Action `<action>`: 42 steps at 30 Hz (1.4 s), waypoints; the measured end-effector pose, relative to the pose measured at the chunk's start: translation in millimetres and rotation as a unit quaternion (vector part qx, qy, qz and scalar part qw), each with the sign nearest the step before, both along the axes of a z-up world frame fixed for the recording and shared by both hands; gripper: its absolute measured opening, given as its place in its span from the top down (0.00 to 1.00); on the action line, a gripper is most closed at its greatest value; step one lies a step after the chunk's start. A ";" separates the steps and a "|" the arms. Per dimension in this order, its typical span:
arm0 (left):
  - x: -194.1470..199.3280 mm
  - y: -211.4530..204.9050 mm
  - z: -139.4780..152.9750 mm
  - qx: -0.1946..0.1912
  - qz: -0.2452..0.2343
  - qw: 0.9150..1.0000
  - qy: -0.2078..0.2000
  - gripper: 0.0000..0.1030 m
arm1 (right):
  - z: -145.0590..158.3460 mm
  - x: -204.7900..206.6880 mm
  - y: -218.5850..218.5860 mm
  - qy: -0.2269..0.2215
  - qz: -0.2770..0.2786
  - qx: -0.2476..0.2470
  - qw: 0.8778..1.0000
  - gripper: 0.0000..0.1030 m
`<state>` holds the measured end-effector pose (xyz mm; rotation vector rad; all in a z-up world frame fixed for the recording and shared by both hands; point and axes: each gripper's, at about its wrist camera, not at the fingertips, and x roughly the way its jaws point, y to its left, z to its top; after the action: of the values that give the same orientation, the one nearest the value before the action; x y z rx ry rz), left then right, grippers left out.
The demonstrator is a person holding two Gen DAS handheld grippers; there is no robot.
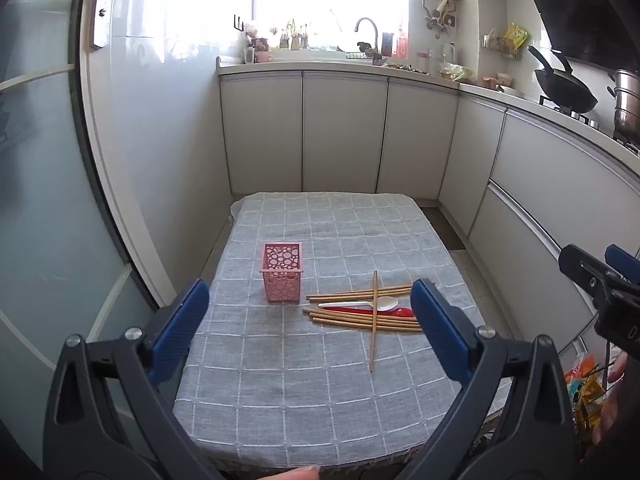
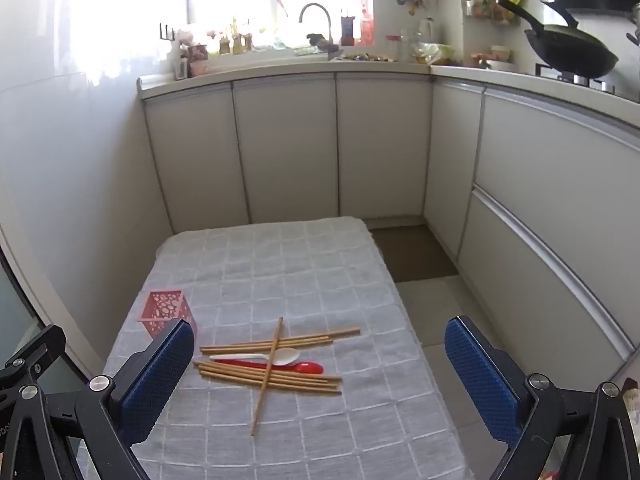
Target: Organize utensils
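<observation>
**Utensils lying loose beside the pink holder**

A grey checked tablecloth (image 1: 304, 392) is covering a small table in a white kitchen. The pink perforated holder (image 1: 281, 272) is standing upright on it, with wooden chopsticks (image 1: 360, 318), a white spoon (image 1: 366, 304) and a red spoon (image 1: 384, 311) lying piled just beside it. The left gripper (image 1: 310, 322) and right gripper (image 2: 320, 364) are both hovering with jaws spread wide, gripping nothing.
</observation>
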<state>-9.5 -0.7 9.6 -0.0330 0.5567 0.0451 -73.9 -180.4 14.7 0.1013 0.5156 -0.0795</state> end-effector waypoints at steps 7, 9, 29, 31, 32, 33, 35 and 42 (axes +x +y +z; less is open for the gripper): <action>-1.4 1.3 1.8 -0.001 0.001 1.000 -0.003 0.02 | 1.3 0.8 -1.6 0.001 0.003 -0.004 1.000 0.00; -1.4 1.8 1.5 -0.001 0.001 1.000 -0.004 0.02 | 1.6 1.2 -1.2 0.001 0.004 -0.005 1.000 0.00; -3.7 5.0 1.9 -0.005 0.001 1.000 -0.012 0.02 | -0.3 2.4 4.4 0.000 0.006 -0.012 1.000 0.00; -3.7 5.4 2.3 -0.005 0.002 1.000 -0.013 0.02 | -0.8 2.7 4.7 0.000 0.006 -0.013 1.000 0.00; -3.9 5.4 1.9 -0.005 0.002 1.000 -0.013 0.02 | -0.9 2.7 5.1 0.000 0.006 -0.013 1.000 0.00; -4.2 5.6 1.6 -0.005 0.002 1.000 -0.013 0.02 | -1.0 2.9 4.6 0.000 0.006 -0.013 1.000 0.00; -4.2 5.7 1.5 -0.006 0.001 1.000 -0.013 0.02 | -1.2 2.5 5.3 0.000 0.006 -0.013 1.000 0.00; -4.0 5.6 1.8 -0.005 0.001 1.000 -0.013 0.02 | -0.3 2.9 5.3 0.000 0.007 -0.014 1.000 0.00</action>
<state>-13.5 4.9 11.4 -0.0439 0.5309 0.0442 -71.0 -175.1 14.3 0.0699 0.5154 -0.0730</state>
